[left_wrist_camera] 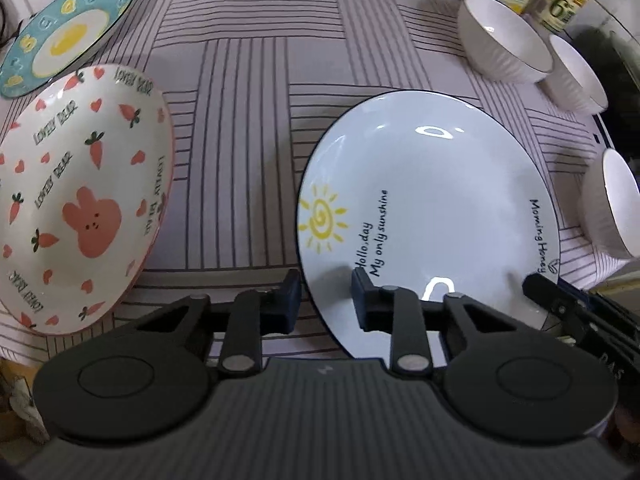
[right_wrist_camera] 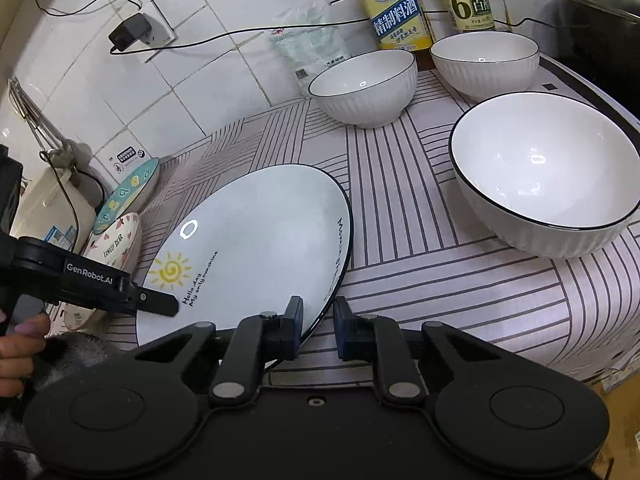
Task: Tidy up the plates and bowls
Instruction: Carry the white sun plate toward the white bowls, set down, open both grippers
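Both grippers sit at the sun plate (left_wrist_camera: 428, 200), low centre of each view. The left gripper (left_wrist_camera: 326, 300) has its fingers parted astride the near rim, not pinching; the right gripper (right_wrist_camera: 318, 330) likewise straddles the edge, jaws apart. Outward: the bunny plate (left_wrist_camera: 80, 192) and egg plate (left_wrist_camera: 68, 32) lie separately at left, and three white bowls (right_wrist_camera: 548, 172) stand unstacked at upper right. Nothing looks stacked yet; I'd say it's barely begun.

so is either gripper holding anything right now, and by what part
Nothing is clamped yet. Both the left gripper and right gripper are open, each straddling the near rim of the sun plate, on opposite sides.
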Motion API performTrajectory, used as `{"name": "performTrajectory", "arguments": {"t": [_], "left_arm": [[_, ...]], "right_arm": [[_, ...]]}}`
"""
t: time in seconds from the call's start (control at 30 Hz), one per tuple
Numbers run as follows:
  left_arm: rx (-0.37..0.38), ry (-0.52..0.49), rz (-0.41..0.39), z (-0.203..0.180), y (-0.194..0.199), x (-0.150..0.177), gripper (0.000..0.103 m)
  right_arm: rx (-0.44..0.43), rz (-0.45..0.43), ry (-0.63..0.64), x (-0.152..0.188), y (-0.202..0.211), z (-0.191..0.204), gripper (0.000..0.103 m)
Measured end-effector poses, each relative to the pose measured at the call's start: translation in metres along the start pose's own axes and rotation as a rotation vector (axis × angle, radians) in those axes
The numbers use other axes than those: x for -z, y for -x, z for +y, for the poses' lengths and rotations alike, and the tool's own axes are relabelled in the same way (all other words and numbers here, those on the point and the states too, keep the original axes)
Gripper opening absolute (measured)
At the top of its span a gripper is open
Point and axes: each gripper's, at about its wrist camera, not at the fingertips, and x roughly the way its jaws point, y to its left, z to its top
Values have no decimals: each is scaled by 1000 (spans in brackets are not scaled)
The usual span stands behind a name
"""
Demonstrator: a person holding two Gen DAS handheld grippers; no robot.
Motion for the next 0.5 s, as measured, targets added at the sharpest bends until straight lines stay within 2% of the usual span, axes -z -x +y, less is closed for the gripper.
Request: {"name": "performTrajectory", "arguments": {"t": [0.23,0.5], "left_arm": [[3,-3,-12,0,-2,0,27],[-2,6,-17,1,-2,1,29]], "right_arm": [[-41,0,-45,1,-11,-7,20],[-62,4,-26,1,-11,-8,21]]}}
